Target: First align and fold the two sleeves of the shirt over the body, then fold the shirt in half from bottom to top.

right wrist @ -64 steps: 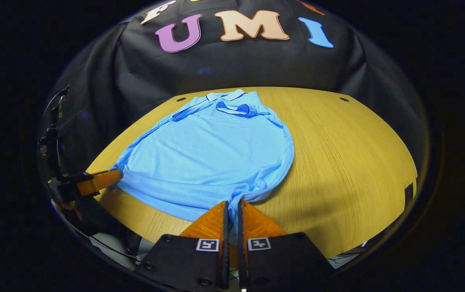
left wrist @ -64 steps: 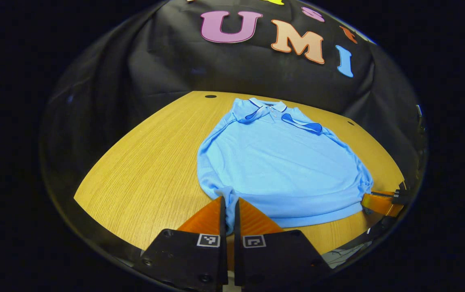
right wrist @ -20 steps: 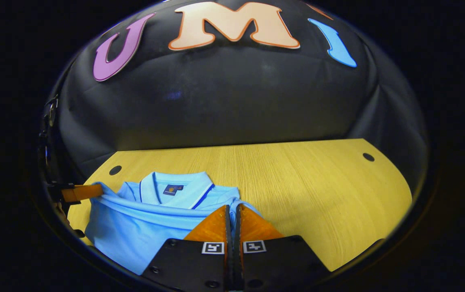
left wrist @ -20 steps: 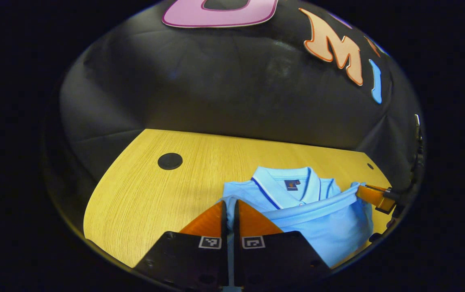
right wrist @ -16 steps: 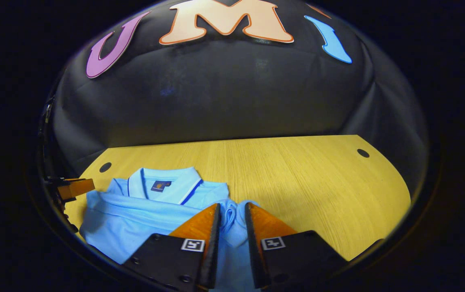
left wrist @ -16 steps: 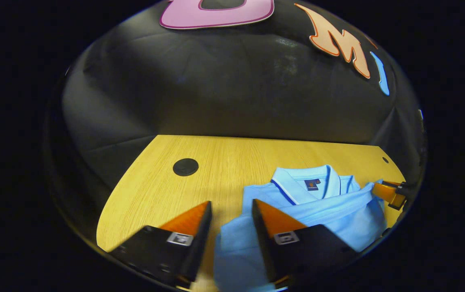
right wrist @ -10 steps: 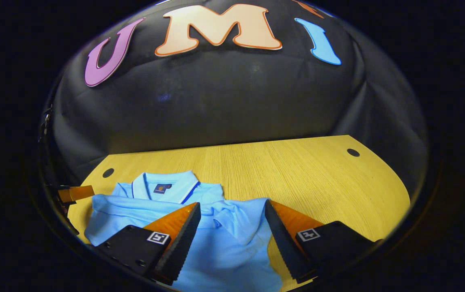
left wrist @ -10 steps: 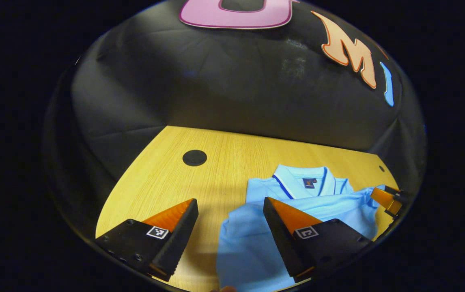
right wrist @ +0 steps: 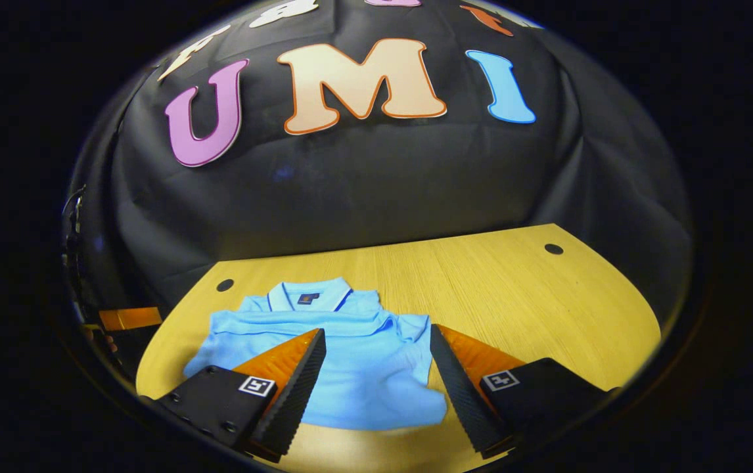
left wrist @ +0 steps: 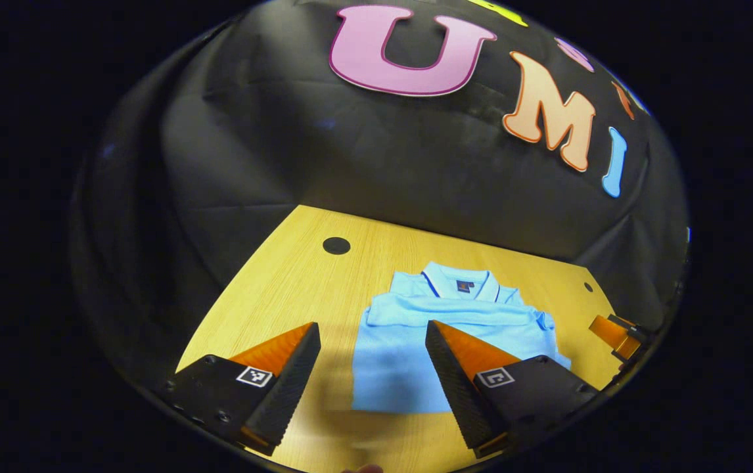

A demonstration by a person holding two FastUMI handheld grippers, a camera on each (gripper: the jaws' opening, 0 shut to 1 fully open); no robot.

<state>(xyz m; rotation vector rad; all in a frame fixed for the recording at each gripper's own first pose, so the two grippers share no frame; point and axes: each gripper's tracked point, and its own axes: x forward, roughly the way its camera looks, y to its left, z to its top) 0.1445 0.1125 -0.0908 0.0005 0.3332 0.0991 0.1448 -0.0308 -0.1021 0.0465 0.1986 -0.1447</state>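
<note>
Now folded in half on the desk [left wrist: 271,289]: shirt [left wrist: 409,348], collar [left wrist: 458,284] showing at the far edge, hem laid just short of it. Left gripper [left wrist: 373,368] fingers spread wide apart above the shirt's near left edge, holding nothing. Right gripper [right wrist: 376,374] likewise spread, empty, over the near right part of the shirt [right wrist: 350,355].
</note>
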